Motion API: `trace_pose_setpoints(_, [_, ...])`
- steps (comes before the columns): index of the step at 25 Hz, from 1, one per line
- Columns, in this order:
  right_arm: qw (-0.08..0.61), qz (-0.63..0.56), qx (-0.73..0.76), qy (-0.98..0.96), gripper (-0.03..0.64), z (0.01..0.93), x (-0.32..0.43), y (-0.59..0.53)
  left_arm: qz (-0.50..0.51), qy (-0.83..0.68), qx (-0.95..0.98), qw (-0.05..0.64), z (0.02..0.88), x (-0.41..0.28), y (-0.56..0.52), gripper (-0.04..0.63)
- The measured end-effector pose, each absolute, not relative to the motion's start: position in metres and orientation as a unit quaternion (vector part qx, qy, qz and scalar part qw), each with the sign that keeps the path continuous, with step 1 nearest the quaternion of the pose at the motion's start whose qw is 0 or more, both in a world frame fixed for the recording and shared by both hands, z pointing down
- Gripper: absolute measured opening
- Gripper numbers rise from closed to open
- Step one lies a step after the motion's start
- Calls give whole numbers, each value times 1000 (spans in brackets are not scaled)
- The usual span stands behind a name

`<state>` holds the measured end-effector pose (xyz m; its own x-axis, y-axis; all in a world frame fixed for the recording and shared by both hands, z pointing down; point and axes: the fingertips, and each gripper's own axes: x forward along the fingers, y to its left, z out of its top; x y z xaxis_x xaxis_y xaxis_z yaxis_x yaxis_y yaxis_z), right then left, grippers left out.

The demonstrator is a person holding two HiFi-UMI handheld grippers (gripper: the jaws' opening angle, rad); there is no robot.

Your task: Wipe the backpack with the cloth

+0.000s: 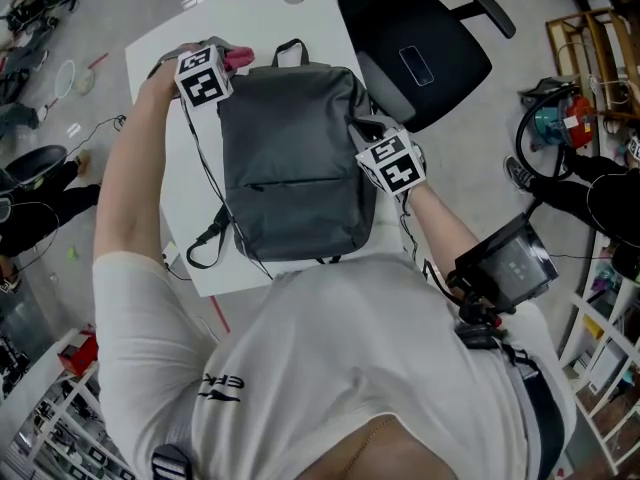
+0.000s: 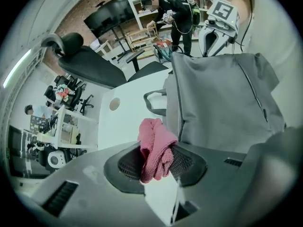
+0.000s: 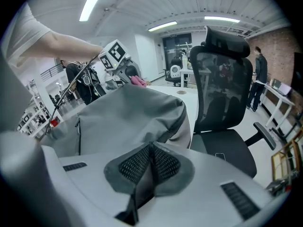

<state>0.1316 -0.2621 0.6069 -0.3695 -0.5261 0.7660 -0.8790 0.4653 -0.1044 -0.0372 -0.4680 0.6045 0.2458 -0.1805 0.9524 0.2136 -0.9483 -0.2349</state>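
- The grey backpack [image 1: 295,163] is lying flat on the white table [image 1: 165,53], its carry handle at the far end, near a black office chair [image 1: 425,53].
- The left gripper [image 2: 157,161] is sitting at the backpack's top-left corner, its jaws clamping a bunched pink cloth [image 2: 155,145] that is poking out past the tips.
- The right gripper [image 3: 150,161] is resting at the backpack's right edge with its jaws pressed together, seemingly pinching a fold of its fabric.
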Motion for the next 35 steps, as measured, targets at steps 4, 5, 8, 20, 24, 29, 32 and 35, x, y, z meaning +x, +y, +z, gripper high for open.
trace_pose_setpoints(4, [341, 265, 438, -789, 6, 609, 127, -261, -632, -55, -751, 182, 608, -33, -456, 115])
trace_pose_setpoints(5, [341, 266, 437, -789, 6, 610, 127, -261, -635, -66, -749, 180, 610, -32, -451, 115])
trace_pose_setpoints(8, [342, 268, 433, -790, 6, 611, 125, -261, -639, -95, -744, 170, 616, -29, -436, 115])
trace_pose_setpoints(20, [337, 267, 436, -791, 6, 611, 130, -261, -645, -177, -708, 227, 618, 33, -404, 115])
trace_pose_setpoints(24, [330, 267, 437, -793, 6, 610, 131, -261, -627, -179, -716, 250, 615, 59, -401, 115])
trace_pose_setpoints(29, [326, 264, 435, -797, 6, 607, 128, -263, -595, -182, -725, 295, 612, 94, -398, 115])
trace_pose_setpoints(32, [323, 265, 435, -797, 6, 603, 129, -263, -575, -184, -728, 324, 609, 114, -395, 115])
trace_pose_setpoints(35, [321, 265, 439, -796, 6, 602, 134, -261, -557, -185, -730, 349, 608, 133, -391, 115])
